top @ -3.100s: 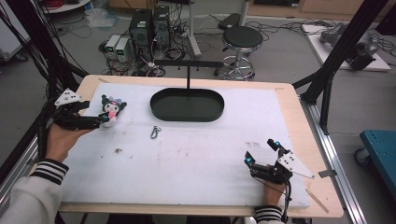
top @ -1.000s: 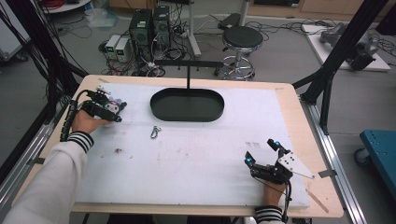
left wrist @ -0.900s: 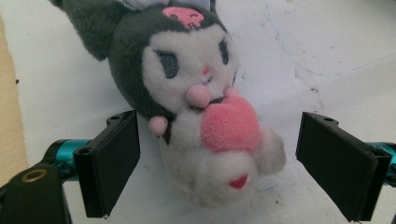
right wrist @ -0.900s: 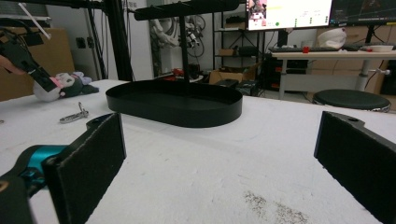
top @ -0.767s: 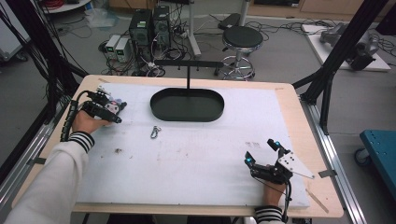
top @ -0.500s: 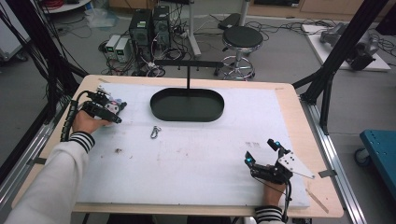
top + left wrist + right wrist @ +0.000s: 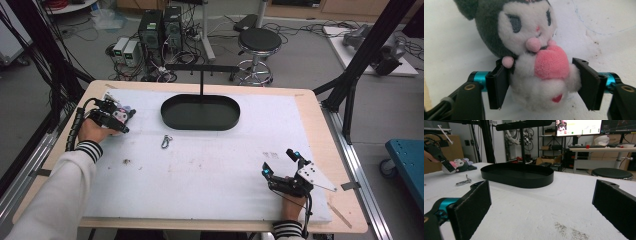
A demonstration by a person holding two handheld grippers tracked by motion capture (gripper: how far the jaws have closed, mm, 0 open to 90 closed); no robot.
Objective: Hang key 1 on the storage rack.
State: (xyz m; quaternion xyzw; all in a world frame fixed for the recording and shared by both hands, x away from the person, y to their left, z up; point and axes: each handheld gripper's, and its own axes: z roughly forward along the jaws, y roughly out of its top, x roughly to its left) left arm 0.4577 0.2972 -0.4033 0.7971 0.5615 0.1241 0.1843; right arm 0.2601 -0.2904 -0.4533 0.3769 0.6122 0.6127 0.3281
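The plush (image 7: pixel 534 57) is soft pile fabric: a grey hood, a white face and body, and a pink heart at the chest. It lies on the white mat (image 7: pixel 210 170) near the far left corner, as the high view shows. The left gripper (image 7: pixel 539 85) brackets its body; the left jaw touches the fur, the right jaw sits just beside it, and whether they pinch cannot be told. The right gripper (image 7: pixel 541 212) rests at the near right edge, jaws spread wide and empty. A black oval tray (image 7: pixel 200 112) with a low rim stands mid-far. A small metal clip (image 7: pixel 166 142) lies near it. Open mat lies between the two grippers.
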